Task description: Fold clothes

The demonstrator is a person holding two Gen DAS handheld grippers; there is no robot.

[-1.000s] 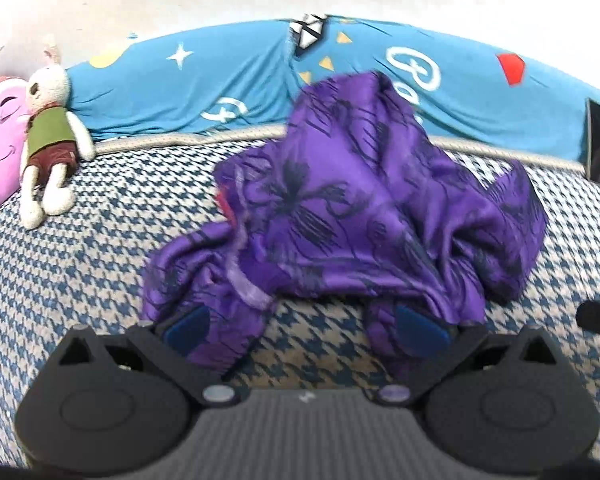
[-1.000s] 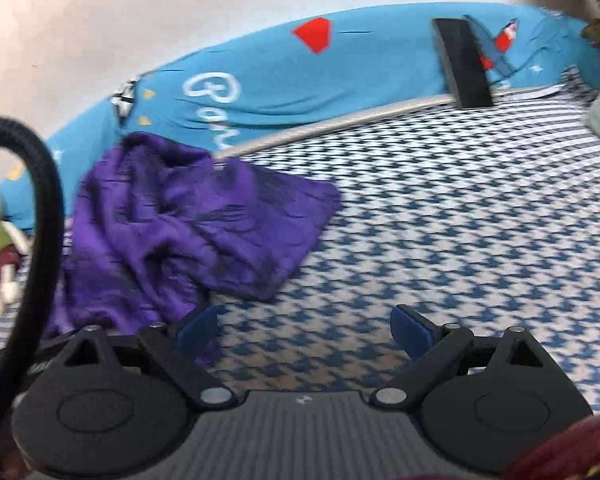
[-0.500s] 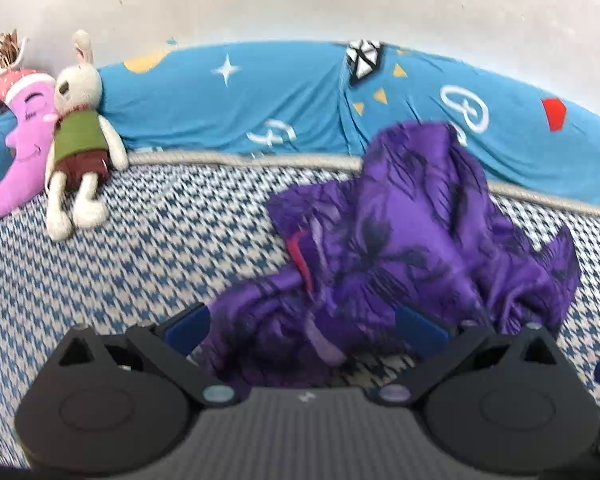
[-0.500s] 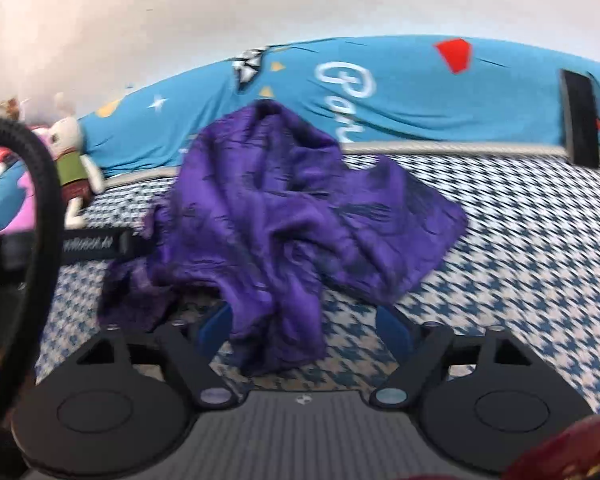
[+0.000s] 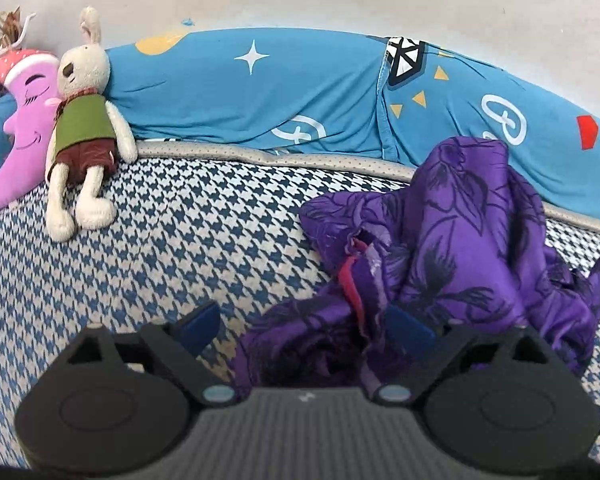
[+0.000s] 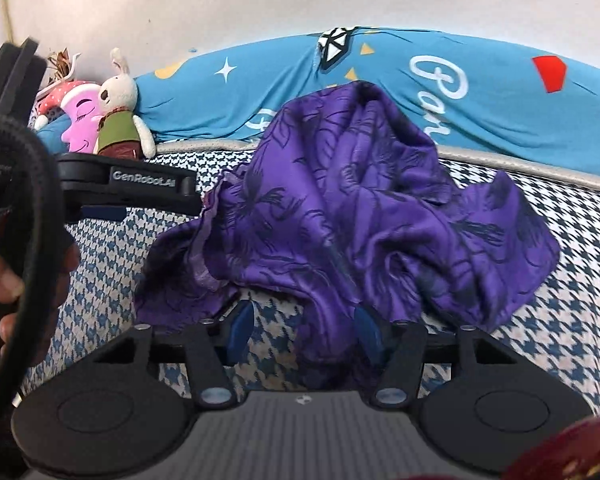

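Left wrist view: my left gripper (image 5: 306,330) is spread wide, cloth (image 5: 456,240) bunched against its right finger. My right gripper (image 6: 304,328) is partly closed around a fold, not pinching it. It lies crumpled on the bed (image 5: 180,240).

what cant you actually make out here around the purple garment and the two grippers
- What kind of garment the purple garment is: crumpled, both views.
- Whether the right gripper pinches cloth: fabric drapes between its fingers, right wrist view.
- The right finger's tip on the left gripper: partly covered by folds, left wrist view.
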